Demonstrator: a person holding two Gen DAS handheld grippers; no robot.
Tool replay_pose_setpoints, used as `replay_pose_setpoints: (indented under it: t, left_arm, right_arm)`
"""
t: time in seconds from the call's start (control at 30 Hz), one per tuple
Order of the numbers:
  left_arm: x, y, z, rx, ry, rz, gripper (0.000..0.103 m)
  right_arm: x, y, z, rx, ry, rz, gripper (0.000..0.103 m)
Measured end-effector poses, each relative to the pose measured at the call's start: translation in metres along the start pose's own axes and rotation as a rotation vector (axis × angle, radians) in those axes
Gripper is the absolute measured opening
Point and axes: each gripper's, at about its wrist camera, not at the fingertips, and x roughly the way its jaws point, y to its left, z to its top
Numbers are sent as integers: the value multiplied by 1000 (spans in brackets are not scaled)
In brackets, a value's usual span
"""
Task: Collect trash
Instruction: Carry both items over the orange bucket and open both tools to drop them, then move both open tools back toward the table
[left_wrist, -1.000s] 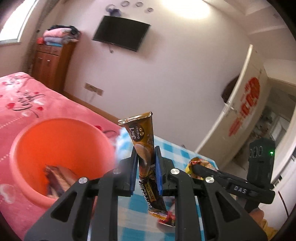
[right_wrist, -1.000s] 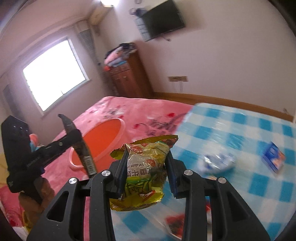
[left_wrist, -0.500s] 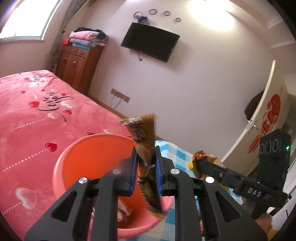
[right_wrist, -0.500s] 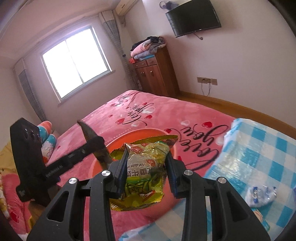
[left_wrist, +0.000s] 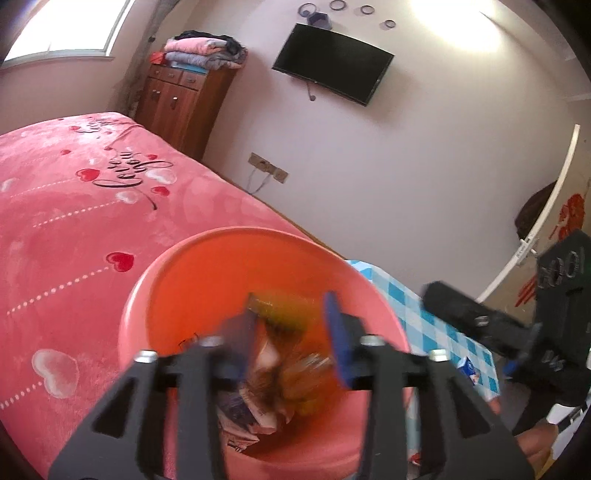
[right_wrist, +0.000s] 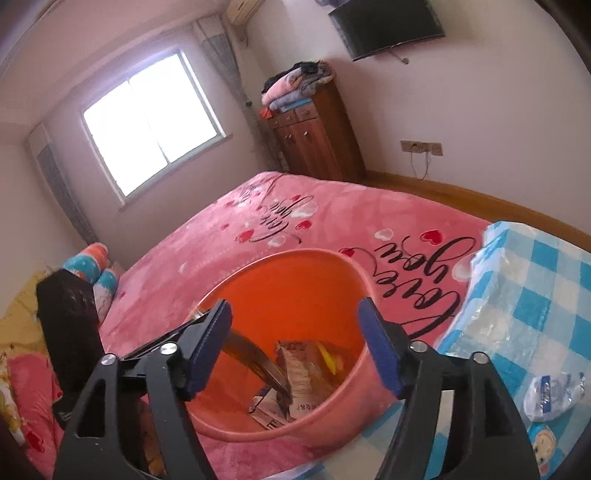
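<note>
An orange plastic basin (left_wrist: 207, 266) stands on the pink bed, and both grippers hang just above it. My left gripper (left_wrist: 290, 321) has its jaws opening; the brown coffee sachet (left_wrist: 284, 354) is a blur between the blue pads, loose and dropping into the basin. My right gripper (right_wrist: 293, 310) also has its jaws opening, wide apart with nothing between them. In the basin (right_wrist: 295, 280) lie the yellow-green snack bag (right_wrist: 306, 365) and other wrappers, with the brown sachet (right_wrist: 255, 356) slanting down beside them. The left gripper (right_wrist: 199, 317) shows at the basin's left rim, the right gripper (left_wrist: 443, 299) at its right.
A blue-checked cloth (right_wrist: 546, 266) lies to the right of the basin with a crumpled white wrapper (right_wrist: 550, 391), a cartoon packet (right_wrist: 543, 443) and a small blue carton (left_wrist: 467, 369). The pink blanket (left_wrist: 74, 229) spreads left; a wooden cabinet (left_wrist: 177, 107) stands at the far wall.
Both grippers moved from the checked cloth to above the basin. The left jaws let go of the coffee sachet, the right jaws let go of the snack bag, which now lies in the basin.
</note>
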Motion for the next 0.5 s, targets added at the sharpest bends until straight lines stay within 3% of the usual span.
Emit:
replay_pose_setpoints:
  t: [0.07,0.2,0.5]
  left_arm:
    - [-2,0,-3,3,-21,18,74]
    - [-8,-6,-8,30,-39,5,82]
    - [-25,-33,-18,91,-98,-51,87]
  right_arm:
    - [-12,-3,-2,-5,-38,-29,84]
    - [-39,-9,-9,-8,-108,-92,92]
    - [-81,-26,-42,-13,-170,-200,94]
